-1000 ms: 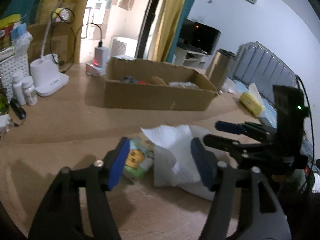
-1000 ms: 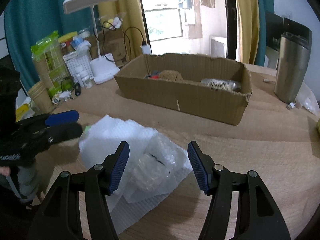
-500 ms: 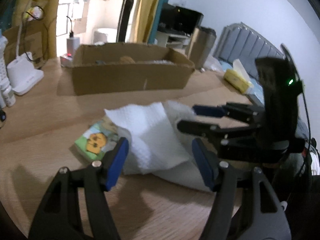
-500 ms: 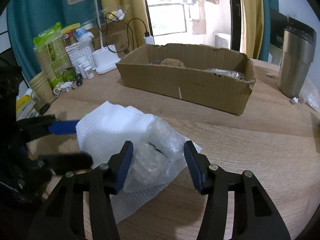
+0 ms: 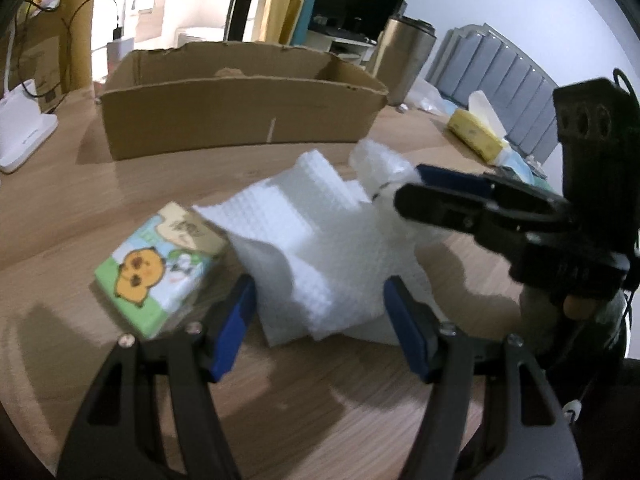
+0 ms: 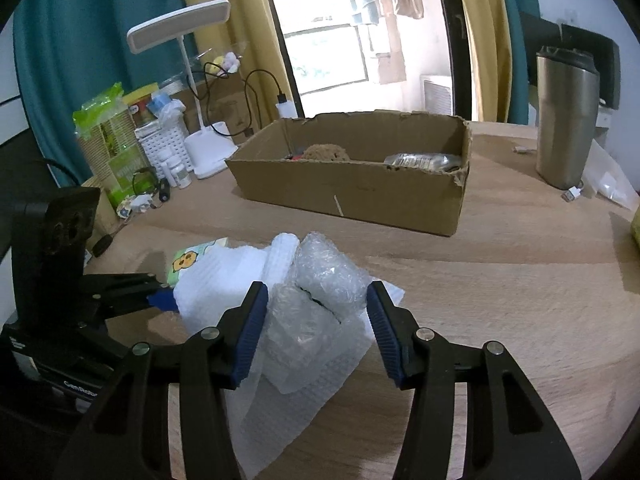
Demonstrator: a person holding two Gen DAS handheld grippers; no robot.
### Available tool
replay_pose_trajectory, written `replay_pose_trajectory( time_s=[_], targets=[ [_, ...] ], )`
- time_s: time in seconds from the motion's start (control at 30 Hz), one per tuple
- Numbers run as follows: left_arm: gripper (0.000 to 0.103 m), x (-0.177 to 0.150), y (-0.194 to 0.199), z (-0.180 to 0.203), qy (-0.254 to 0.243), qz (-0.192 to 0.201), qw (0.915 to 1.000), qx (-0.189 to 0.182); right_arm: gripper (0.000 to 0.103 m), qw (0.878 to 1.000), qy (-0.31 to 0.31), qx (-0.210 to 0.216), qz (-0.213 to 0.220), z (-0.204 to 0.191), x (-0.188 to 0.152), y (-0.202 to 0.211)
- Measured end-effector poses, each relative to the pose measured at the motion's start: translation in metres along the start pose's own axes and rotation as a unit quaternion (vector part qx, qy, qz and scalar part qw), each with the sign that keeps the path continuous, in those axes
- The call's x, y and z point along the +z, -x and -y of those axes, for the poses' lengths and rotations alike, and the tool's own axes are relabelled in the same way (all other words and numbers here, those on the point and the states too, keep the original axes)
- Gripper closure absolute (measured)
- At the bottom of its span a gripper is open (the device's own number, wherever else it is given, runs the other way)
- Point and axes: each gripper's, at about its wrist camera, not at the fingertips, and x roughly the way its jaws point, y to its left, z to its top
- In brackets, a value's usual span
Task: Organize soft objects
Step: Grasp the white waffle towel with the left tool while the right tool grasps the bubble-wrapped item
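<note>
A: Item 1, nearest: right gripper [image 6: 314, 330], black with blue pads, jaws wide apart around the crumpled clear bubble-wrap bundle [image 6: 320, 300], not yet clamped. Left gripper [image 5: 320, 320], jaws equally wide, straddling the white waffle-textured foam sheet [image 5: 316, 240], holding nothing.

B: Position, orientation?

A: Both lie mid-desk on the light wooden desk [image 6: 500, 280], bundle atop the sheet. The sheet's long axis seems to run from the near edge toward the box. The green cartoon-printed tissue pack [image 5: 160, 264] sits just left.

B: Progress?

A: Brown cardboard box [image 6: 352, 196], farther back, holds about 3 items. I judge 3 remain outside.
</note>
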Motion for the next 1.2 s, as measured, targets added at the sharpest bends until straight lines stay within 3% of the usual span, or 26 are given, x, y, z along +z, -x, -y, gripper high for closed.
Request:
replay_pose_trajectory(
  time_s=[0.13,0.2,0.43,0.73,1.0,1.2],
  targets=[
    [0.039,0.004,-0.002,0.001,-0.003,-0.002,0.9999,-0.014,0.049,1.0,0.0,0.01,-0.007,-0.001,-0.003,-0.002],
    [0.059,0.004,-0.001,0.002,-0.005,0.001,0.9998,-0.018,0.049,1.0,-0.001,0.01,-0.007,-0.001,-0.004,-0.003],
    [0.089,0.002,0.005,0.001,-0.009,0.012,0.9997,-0.017,0.049,1.0,-0.011,0.001,0.004,0.007,-0.002,0.005],
    [0.092,0.008,0.038,-0.007,-0.015,0.06,0.9981,-0.004,0.048,0.999,-0.02,-0.017,0.02,0.02,0.001,0.017],
    [0.092,0.016,0.065,-0.015,-0.012,0.091,0.9958,0.003,0.048,1.0,-0.006,-0.013,0.008,0.014,-0.002,0.013],
    [0.092,0.024,0.078,-0.023,-0.006,0.109,0.9938,0.02,0.048,0.999,-0.011,-0.019,0.038,0.018,0.006,0.028]
  ],
)
